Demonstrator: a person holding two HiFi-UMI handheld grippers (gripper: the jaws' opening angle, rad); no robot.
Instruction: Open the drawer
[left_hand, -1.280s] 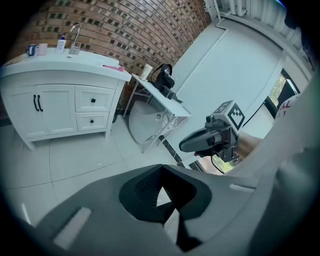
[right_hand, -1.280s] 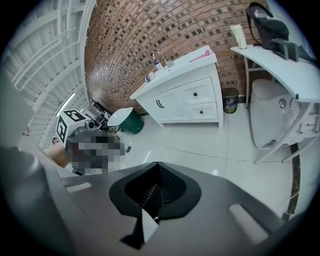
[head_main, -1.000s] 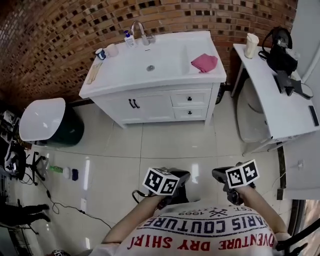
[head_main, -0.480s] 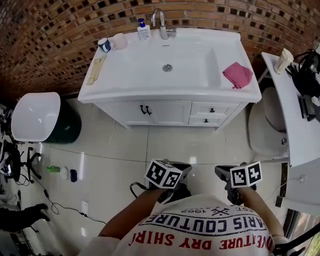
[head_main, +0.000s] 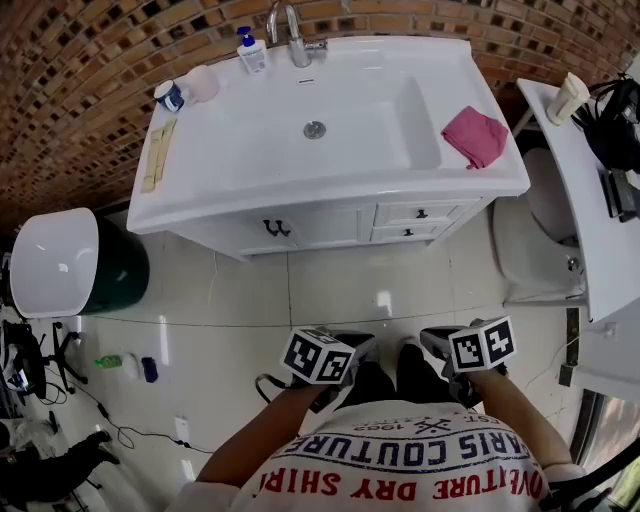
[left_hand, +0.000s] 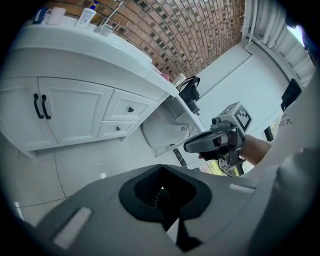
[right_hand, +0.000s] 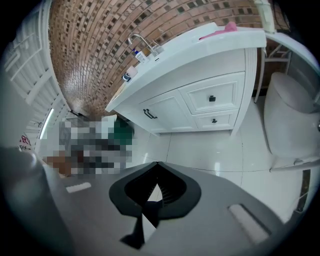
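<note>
The big white sink cabinet has the top drawer at its right end, lying long from side to side. Well apart from the cabinet, the right hand-held gripper is nearer that drawer than the left hand-held gripper. Both have their jaws pressed together on nothing, and I think the right one should reach forward for the little black knob.

Rear wall: brown brick in mottled courses. Floor: glossy white tiles with grey joints and bright light reflections. A white vanity cabinet stands against the wall. To its right are a white toilet and a white side table. To its left is a dark green bin with a white lid.
</note>
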